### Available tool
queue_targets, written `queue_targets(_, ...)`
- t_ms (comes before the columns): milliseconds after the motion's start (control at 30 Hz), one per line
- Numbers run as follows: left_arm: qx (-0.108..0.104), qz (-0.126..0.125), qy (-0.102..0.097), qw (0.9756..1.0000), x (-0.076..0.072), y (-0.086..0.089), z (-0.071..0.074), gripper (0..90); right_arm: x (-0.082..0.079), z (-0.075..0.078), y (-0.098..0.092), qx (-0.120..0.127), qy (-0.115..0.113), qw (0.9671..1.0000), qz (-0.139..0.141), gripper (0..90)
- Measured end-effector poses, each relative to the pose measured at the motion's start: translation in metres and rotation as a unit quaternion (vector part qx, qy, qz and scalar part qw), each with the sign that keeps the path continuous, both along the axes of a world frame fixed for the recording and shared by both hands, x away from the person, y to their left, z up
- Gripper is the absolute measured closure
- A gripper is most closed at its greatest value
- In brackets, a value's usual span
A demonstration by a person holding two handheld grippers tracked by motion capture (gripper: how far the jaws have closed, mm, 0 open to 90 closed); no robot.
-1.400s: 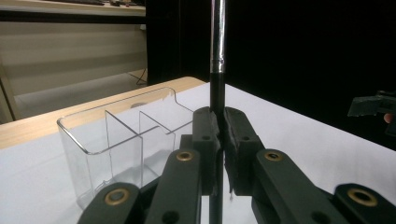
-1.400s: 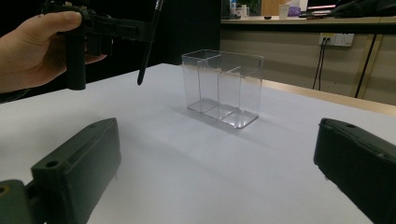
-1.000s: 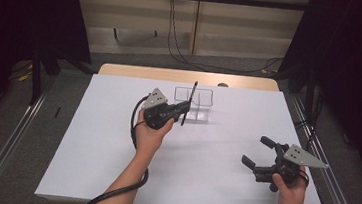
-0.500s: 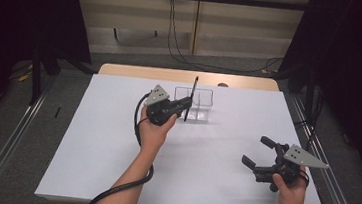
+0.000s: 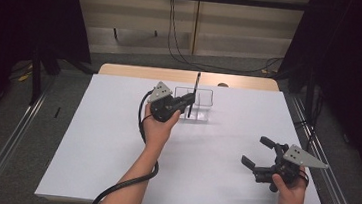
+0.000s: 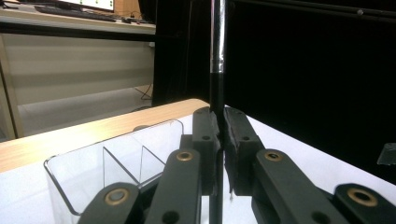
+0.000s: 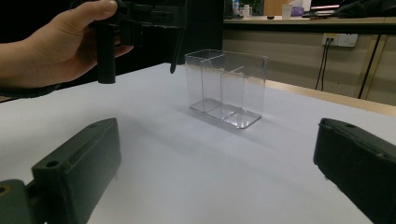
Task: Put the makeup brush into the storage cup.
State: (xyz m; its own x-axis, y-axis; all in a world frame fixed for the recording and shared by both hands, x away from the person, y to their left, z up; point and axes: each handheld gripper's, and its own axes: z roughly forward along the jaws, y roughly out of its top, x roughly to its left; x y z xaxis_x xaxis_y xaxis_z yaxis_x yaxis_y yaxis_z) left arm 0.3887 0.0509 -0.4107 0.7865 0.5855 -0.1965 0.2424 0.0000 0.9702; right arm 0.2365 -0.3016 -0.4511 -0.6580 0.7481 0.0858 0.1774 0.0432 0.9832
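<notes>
Now the pen (image 5: 193, 94) hangs nearer the clear organizer (image 5: 203, 106).

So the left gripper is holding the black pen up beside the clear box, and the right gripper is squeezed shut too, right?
Not quite. The right gripper is open: the right gripper view shows its jaws wide apart with nothing between them. The left gripper does hold the black pen upright beside the clear box.

One pen (image 5: 193, 94) — one clear organizer (image 5: 200, 105)
</notes>
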Motion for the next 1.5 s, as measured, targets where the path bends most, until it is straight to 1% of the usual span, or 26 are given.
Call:
queue_targets(133,-0.002,0.002,0.001,1.0000,0.002,-0.002,-0.002,83.9,0.000,0.000,0.000,0.001,0.000,1.0000,0.000,0.5)
queue_targets(500,0.001,0.007,-0.003,1.0000,0.007,-0.004,0.003,83.9,0.000,0.000,-0.001,0.001,-0.001,1.0000,0.000,0.5)
queue_targets(567,-0.003,0.008,-0.001,1.0000,0.008,-0.005,0.003,83.9,0.000,0.000,-0.001,0.001,0.000,1.0000,0.000,0.5)
queue_targets(667,-0.004,0.009,0.000,1.0000,0.009,-0.006,0.004,83.9,0.000,0.000,-0.001,0.001,0.000,1.0000,0.000,0.5)
queue_targets(733,0.001,0.010,0.000,0.9999,0.010,-0.007,0.004,83.9,0.000,0.000,-0.001,0.002,0.000,1.0000,0.000,0.5)
queue_targets(900,-0.003,0.014,0.000,0.9999,0.012,-0.008,0.005,83.9,0.000,0.000,-0.001,0.001,0.000,1.0000,-0.001,0.5)
queue_targets(1033,0.000,0.013,-0.001,0.9999,0.015,-0.009,0.006,83.9,0.000,0.000,-0.001,0.001,0.000,1.0000,-0.001,0.5)
queue_targets(1133,-0.003,0.015,0.001,0.9999,0.016,-0.010,0.006,83.9,0.000,0.000,-0.001,0.002,0.000,1.0000,0.000,0.5)
queue_targets(1433,0.004,0.018,-0.002,0.9998,0.023,-0.012,0.008,83.9,-0.001,0.000,-0.001,0.004,0.001,1.0000,0.001,0.5)
queue_targets(1500,-0.004,0.019,0.001,0.9998,0.024,-0.012,0.009,83.9,-0.001,0.000,-0.002,0.005,0.001,1.0000,0.001,0.5)
